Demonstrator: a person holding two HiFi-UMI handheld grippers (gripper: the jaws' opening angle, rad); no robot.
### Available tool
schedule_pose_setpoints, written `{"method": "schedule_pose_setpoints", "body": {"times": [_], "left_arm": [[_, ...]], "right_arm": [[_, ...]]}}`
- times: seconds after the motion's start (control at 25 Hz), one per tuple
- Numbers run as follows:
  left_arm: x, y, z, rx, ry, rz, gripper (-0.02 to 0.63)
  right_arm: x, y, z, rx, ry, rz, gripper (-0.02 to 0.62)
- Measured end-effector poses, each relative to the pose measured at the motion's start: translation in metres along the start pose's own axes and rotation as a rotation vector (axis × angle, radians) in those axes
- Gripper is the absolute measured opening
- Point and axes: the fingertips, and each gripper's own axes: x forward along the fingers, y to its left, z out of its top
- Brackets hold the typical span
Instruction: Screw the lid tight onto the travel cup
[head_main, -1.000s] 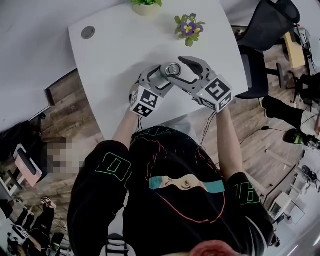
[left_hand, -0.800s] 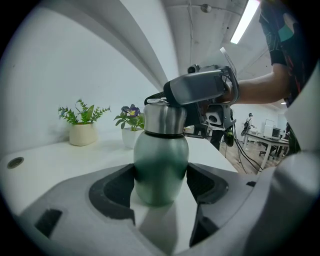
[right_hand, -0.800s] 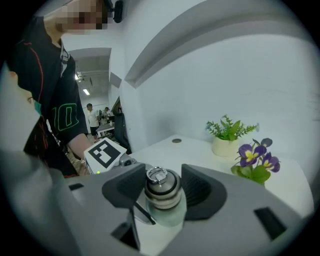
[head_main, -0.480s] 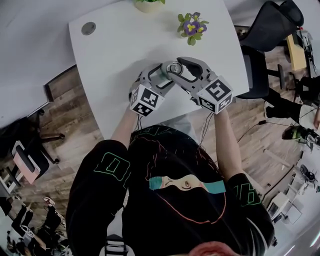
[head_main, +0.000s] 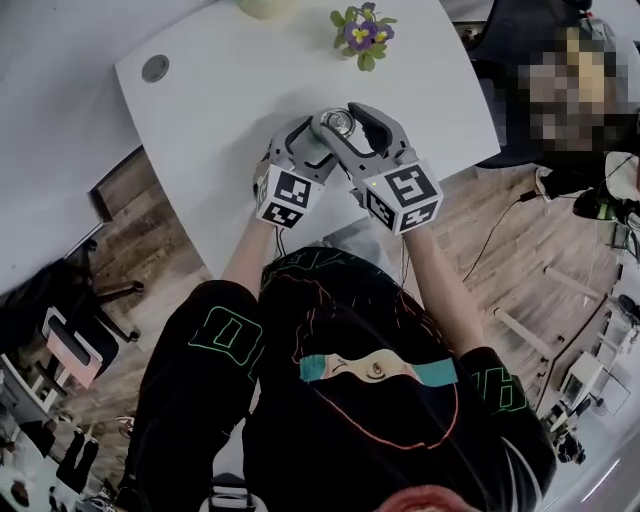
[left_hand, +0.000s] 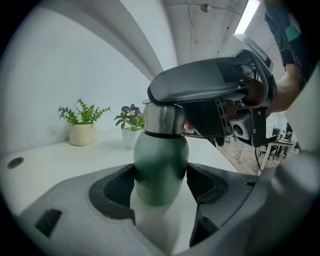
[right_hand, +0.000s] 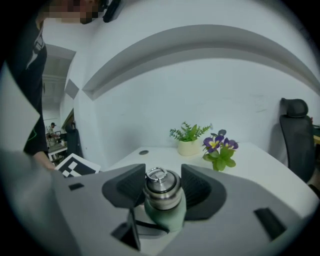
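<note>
At the near edge of the white table (head_main: 230, 90), the left gripper (left_hand: 161, 184) clenched the body of the upright green cup (left_hand: 160, 160). The right gripper (right_hand: 161, 186), its jaws having just closed, grasped the steel lid (right_hand: 161, 194).

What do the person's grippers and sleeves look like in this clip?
The left gripper and right gripper are grey curved shells with black pads, each carrying a white cube of black square markers. Sleeves are short and black with green print. The right jaws have just been closing on the lid.
</note>
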Motion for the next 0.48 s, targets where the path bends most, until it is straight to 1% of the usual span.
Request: {"method": "schedule_pose_setpoints", "body": {"times": [0.12, 0.2, 0.36, 0.48], "left_arm": [[0.0008, 0.0, -0.0002, 0.001, -0.001, 0.001, 0.337], [0.0012, -0.0002, -0.0005, 0.001, -0.003, 0.001, 0.337], [0.0009, -0.0011, -0.0006, 0.0, -0.002, -0.001, 0.337], [0.001, -0.0019, -0.0021, 0.0, -0.001, 0.0, 0.337]], "right_arm": [[-0.0005, -0.0022, -0.0007, 0.025, -0.013, -0.06, 0.227], [-0.0008, -0.0028, -0.0013, 0.033, -0.018, -0.078, 0.227], [-0.0017, -0.0024, -0.0017, 0.031, -0.018, -0.076, 0.227], [-0.002, -0.0013, -0.0029, 0.011, -0.016, -0.048, 0.229]]}}
